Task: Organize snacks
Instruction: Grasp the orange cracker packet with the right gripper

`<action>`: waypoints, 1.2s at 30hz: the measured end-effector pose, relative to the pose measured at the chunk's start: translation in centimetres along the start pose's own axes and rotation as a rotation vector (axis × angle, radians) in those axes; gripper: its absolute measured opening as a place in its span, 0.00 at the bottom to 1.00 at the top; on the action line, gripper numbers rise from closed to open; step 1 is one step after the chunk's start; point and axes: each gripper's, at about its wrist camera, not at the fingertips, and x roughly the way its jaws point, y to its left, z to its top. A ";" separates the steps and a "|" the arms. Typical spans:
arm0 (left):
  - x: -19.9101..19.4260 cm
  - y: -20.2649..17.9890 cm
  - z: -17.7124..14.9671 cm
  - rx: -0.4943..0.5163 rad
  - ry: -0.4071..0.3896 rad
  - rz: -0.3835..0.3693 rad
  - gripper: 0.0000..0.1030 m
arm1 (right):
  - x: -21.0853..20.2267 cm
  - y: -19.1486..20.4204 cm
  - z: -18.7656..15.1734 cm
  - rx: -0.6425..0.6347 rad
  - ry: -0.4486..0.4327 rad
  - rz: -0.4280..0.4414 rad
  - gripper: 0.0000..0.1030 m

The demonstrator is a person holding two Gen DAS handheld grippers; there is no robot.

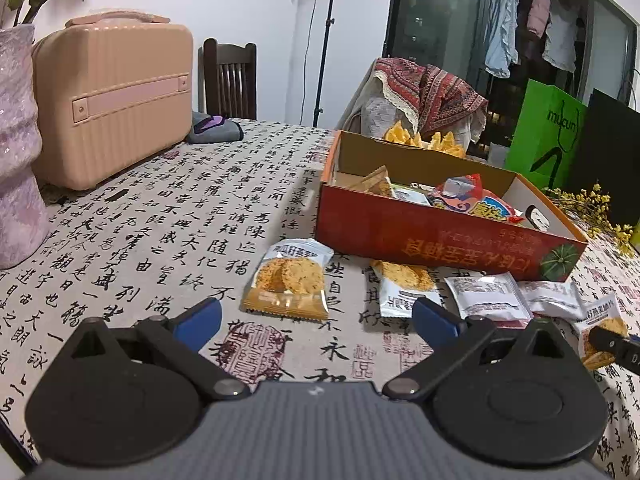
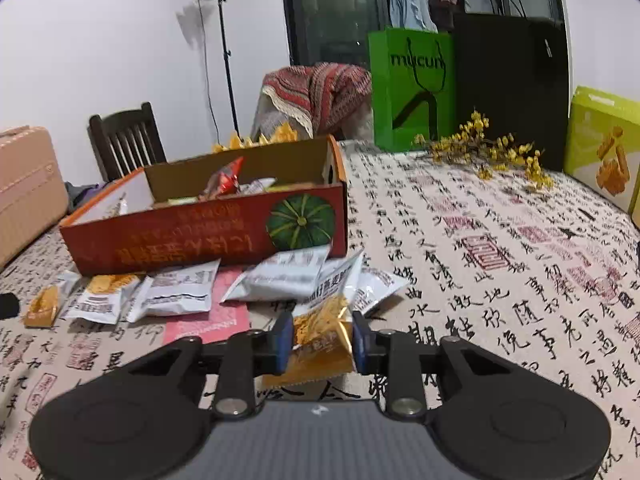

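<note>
An open red cardboard box [image 1: 440,236] [image 2: 192,236] with a pumpkin picture holds several snacks. Several white and orange snack packets lie on the tablecloth in front of it. My left gripper [image 1: 316,318] hovers open above the cloth, just short of an orange cracker packet [image 1: 290,280]. My right gripper [image 2: 322,342] is shut on another orange cracker packet [image 2: 324,332], its blue pads pressing the packet's sides. That held packet [image 1: 600,330] also shows at the right edge of the left wrist view, with a black finger [image 1: 612,344] across it.
A pink case [image 1: 112,96] and a lilac vase [image 1: 16,148] stand at the left. Green bag [image 2: 412,88], black bag [image 2: 512,88], a yellow-green carton [image 2: 604,144] and yellow flower sprigs [image 2: 492,152] line the far right. A pink card [image 2: 212,320] lies under the packets.
</note>
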 end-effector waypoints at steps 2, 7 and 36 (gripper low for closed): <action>-0.2 -0.4 -0.1 0.009 -0.001 -0.003 1.00 | -0.6 0.0 -0.1 -0.002 -0.014 0.009 0.24; -0.7 -1.7 -0.4 0.039 0.000 -0.010 1.00 | -1.6 -0.5 -0.6 0.004 -0.039 0.027 0.20; -2.3 -9.0 -3.9 0.239 0.054 -0.272 1.00 | -4.9 -2.4 -2.2 0.016 -0.117 0.066 0.14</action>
